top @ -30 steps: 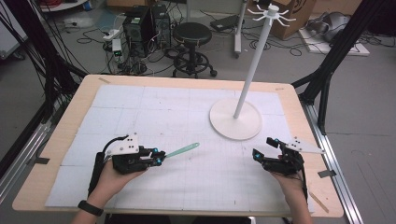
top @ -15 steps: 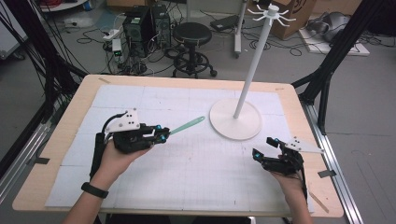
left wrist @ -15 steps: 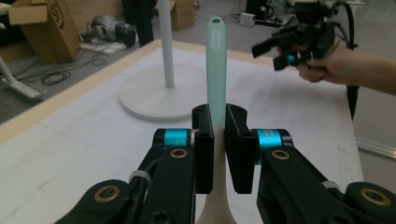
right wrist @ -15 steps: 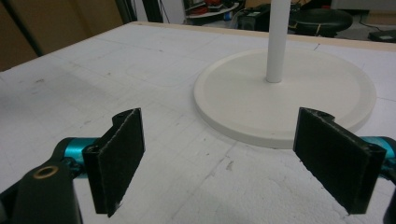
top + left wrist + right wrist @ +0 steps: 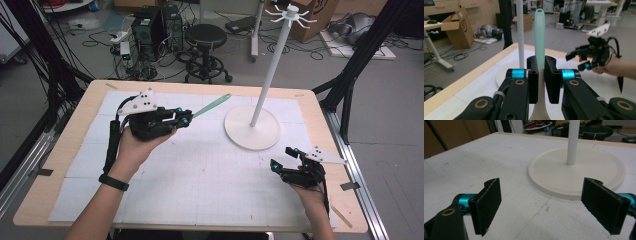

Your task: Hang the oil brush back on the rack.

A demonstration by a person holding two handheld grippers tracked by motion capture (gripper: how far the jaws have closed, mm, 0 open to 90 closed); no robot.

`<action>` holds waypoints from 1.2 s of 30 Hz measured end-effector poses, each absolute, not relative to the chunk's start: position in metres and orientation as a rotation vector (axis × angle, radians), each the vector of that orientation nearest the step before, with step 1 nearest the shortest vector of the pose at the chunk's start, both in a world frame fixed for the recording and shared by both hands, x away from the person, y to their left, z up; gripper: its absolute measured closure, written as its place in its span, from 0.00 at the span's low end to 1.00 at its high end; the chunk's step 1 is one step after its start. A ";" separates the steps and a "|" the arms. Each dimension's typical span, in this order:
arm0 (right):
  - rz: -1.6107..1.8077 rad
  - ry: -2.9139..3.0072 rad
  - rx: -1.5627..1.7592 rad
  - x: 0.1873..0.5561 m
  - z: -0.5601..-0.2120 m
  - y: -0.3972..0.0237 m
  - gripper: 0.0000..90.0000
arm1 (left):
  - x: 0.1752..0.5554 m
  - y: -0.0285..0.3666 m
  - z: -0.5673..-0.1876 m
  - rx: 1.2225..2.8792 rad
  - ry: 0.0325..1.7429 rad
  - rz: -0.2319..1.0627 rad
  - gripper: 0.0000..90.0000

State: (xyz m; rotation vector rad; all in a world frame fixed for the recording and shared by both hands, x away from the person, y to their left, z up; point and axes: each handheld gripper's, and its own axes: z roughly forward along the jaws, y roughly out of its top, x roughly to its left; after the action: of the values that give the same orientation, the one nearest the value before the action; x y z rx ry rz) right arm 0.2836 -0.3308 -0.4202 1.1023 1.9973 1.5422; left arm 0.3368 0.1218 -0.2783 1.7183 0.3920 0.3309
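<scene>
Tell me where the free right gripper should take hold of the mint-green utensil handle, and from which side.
Grip the handle on its bare flat stretch beyond the left gripper, which is clamped on its lower end. Bring the open right gripper up from the stand side, pads on the two broad faces. The handle juts out free above the table, so that stretch looks reachable.

Even, diffuse overhead light fills the high view, so the table (image 5: 210, 200) reads bright with only faint, soft shadows, the clearest a pale smudge at about 7 o'clock of the stand base (image 5: 251, 128), while the floor toward 12 o'clock falls dimmer and the whole picture is slightly soft and grainy. In the left gripper view the black jaw blocks at 6 o'clock are sharp, the mint spatula handle (image 5: 539, 35) is crisp, and the room behind is mildly blurred. The right gripper view is hazy and washed out, noisy across the white surface, with dark corners at 10 o'clock.
</scene>
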 end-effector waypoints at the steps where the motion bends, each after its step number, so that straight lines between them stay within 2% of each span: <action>1: 1.542 1.997 1.101 0.284 -0.420 -0.331 0.17 | 0.339 0.121 -0.275 1.707 0.392 0.327 0.92; 13: 1.553 1.993 1.097 0.282 -0.421 -0.335 0.17 | 0.361 0.092 -0.227 1.639 0.373 0.356 0.92; 36: 1.566 1.991 1.112 0.281 -0.422 -0.341 0.17 | 0.399 0.052 -0.177 1.578 0.377 0.366 0.92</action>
State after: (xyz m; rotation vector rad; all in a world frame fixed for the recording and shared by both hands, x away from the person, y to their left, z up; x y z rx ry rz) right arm 0.2808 -0.3406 -0.4219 1.1118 1.9906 1.5665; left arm 0.3988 0.0519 -0.1772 1.5779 0.3771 0.3663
